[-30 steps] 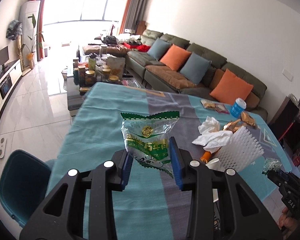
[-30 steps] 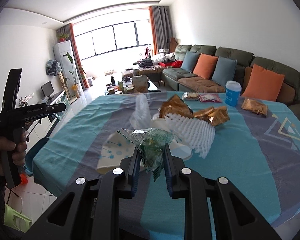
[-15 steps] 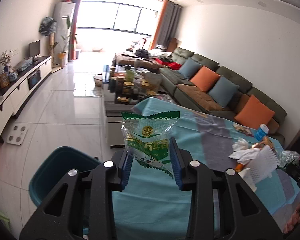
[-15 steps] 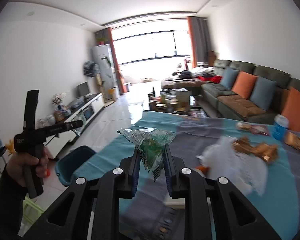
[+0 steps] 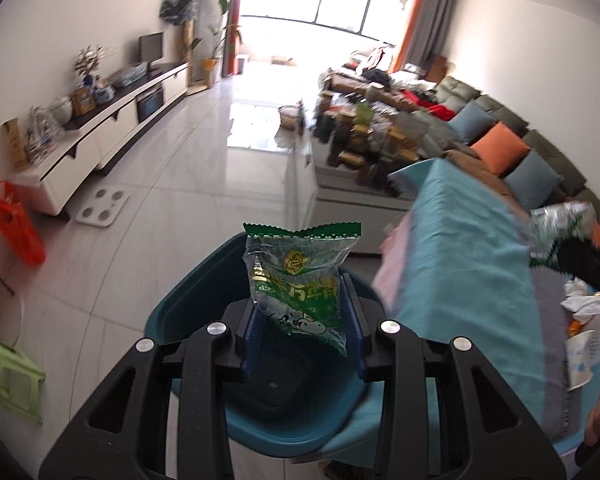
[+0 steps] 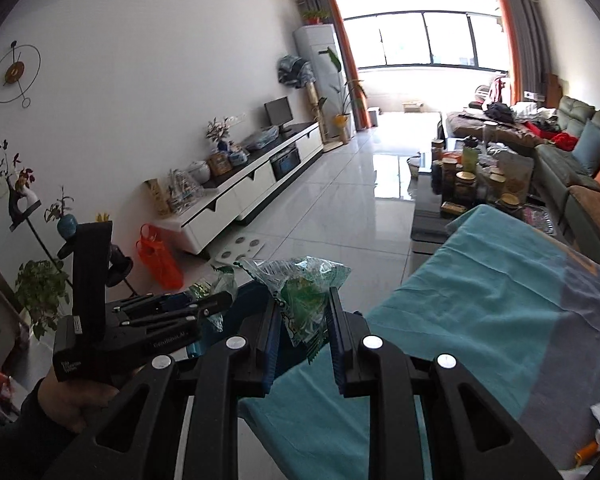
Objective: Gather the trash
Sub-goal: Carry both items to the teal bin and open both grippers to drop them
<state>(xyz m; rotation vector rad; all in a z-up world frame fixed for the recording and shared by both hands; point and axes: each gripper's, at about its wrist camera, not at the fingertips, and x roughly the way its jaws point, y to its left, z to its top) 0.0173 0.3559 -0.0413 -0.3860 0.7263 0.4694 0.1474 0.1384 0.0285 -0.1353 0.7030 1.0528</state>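
Both grippers have been swung off the table [image 5: 460, 264] toward the bin [image 5: 188, 312]. The left gripper [image 5: 302, 330] is clamped on a flat wrapper [image 5: 296, 280] held over the bin, seen at 6 o'clock. The right gripper [image 6: 302, 336] is clamped on a crumpled wrapper [image 6: 300, 284], the bin just beyond at 11 o'clock. Release is judged next.

Right gripper [image 6: 302, 330] clamps crumpled wrapper [image 6: 300, 284].
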